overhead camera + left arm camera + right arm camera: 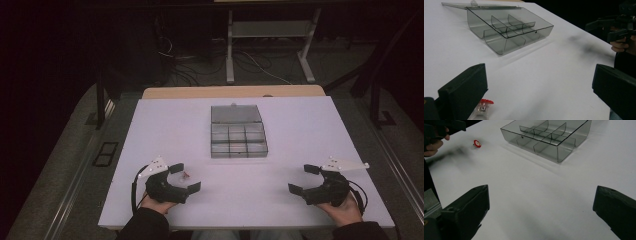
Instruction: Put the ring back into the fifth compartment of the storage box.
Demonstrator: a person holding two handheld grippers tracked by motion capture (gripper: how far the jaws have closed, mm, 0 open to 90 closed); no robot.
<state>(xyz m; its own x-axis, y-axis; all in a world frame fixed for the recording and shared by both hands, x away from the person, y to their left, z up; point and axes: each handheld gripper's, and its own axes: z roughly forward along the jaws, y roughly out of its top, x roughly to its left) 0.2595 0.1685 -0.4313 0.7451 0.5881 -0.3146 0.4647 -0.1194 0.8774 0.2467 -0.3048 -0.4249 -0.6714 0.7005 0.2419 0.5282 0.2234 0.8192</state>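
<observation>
A clear grey compartment box (238,137) with its lid laid back lies open mid-table; its compartments (506,32) (546,137) look empty. A small red-and-clear part (186,175) (483,106) (476,143) rests on the white table between the jaws of my left gripper (185,178), near the far jaw. That gripper is open and not touching the part. My right gripper (304,179) is open over bare table at the near right, with nothing between its jaws.
The white table top (300,125) ends in a wooden strip at the far edge. Beyond it on the dark floor stand white desk legs (230,50) and cables. My hands hold both grippers near the table's front edge.
</observation>
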